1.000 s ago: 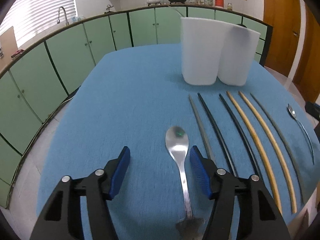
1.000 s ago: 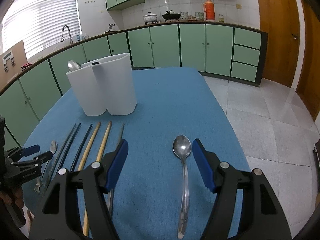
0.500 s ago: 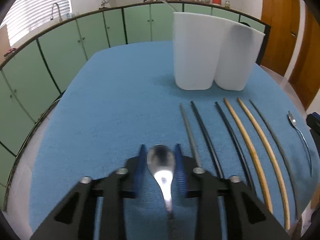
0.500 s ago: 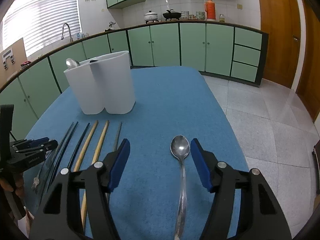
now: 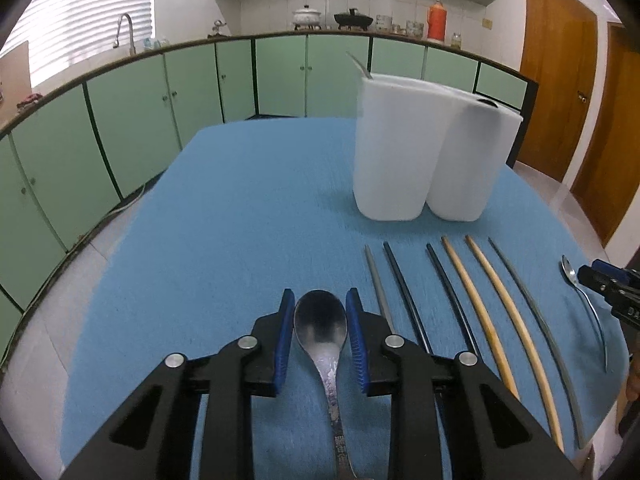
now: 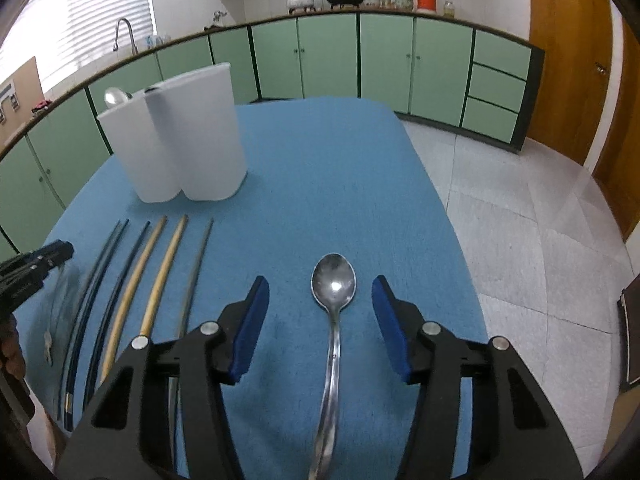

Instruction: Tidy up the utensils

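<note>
Left gripper (image 5: 320, 316) has clamped its spoon (image 5: 322, 330); right gripper (image 6: 320, 304), unclenched, is closing around another spoon (image 6: 334, 286)

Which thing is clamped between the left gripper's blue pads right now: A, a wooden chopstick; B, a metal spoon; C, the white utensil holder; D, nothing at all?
B: in the left wrist view the left gripper has its blue pads pressed against both sides of the metal spoon, bowl pointing forward.

Both wrist cameras look down, close, sharing the blue table (image 5: 240, 216).
</note>
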Action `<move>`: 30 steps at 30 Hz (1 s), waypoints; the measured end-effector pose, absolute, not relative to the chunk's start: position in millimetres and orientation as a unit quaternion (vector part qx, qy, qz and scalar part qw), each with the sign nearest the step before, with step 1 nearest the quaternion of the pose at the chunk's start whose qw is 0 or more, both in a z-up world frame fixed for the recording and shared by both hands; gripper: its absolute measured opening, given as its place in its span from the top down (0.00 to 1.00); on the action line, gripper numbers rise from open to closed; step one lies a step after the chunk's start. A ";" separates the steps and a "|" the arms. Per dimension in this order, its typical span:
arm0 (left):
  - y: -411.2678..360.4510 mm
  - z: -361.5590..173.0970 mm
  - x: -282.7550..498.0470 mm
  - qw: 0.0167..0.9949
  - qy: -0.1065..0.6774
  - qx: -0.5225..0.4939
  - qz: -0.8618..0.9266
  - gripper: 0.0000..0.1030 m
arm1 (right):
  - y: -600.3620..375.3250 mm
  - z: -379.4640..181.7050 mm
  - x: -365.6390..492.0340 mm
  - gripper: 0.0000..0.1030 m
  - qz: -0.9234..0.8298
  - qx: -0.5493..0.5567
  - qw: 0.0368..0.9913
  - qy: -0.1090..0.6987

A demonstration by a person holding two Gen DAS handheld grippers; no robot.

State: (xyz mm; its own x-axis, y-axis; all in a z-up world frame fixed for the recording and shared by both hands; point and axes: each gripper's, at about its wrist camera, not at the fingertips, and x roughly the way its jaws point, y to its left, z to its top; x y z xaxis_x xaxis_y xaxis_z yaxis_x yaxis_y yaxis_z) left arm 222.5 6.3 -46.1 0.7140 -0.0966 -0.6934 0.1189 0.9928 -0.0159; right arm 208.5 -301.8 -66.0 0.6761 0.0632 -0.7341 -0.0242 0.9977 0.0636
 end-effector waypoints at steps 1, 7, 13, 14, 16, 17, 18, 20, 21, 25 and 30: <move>5.4 -46.0 222.2 0.926 0.373 0.014 -0.058 0.75 | -302.2 -68.1 213.0 0.52 0.025 0.026 0.912 0.409; 7.7 -49.6 228.5 0.926 0.373 0.008 -0.059 0.75 | -302.8 -76.5 229.6 0.56 0.018 0.026 0.902 0.430; 8.4 -50.2 231.5 0.928 0.367 0.012 -0.059 0.75 | -306.2 -82.5 239.4 0.59 0.015 0.035 0.893 0.448; 8.1 -50.2 231.5 0.928 0.367 0.013 -0.058 0.75 | -306.6 -82.4 239.9 0.62 0.015 0.033 0.893 0.449; 7.4 -50.1 231.7 0.929 0.366 0.014 -0.058 0.75 | -307.7 -82.3 240.6 0.67 0.016 0.033 0.891 0.452; 7.0 -50.2 232.1 0.929 0.366 0.015 -0.058 0.75 | -308.0 -82.7 241.0 0.69 0.016 0.033 0.890 0.454; 6.6 -50.4 232.3 0.929 0.365 0.015 -0.058 0.75 | -308.4 -82.5 240.8 0.71 0.014 0.030 0.890 0.455; 6.2 -50.9 231.5 0.929 0.365 0.014 -0.057 0.75 | -308.4 -82.2 240.9 0.73 0.018 0.030 0.889 0.457; 6.1 -50.8 231.1 0.930 0.364 0.014 -0.057 0.75 | -307.9 -81.6 239.4 0.73 0.022 0.029 0.889 0.457; 7.6 -45.7 223.4 0.935 0.350 0.011 -0.057 0.75 | -306.7 -74.0 229.0 0.73 0.045 0.043 0.896 0.440; 14.7 -31.8 207.2 0.948 0.311 -0.002 -0.068 0.75 | -305.5 -44.8 199.8 0.73 0.084 0.062 0.922 0.372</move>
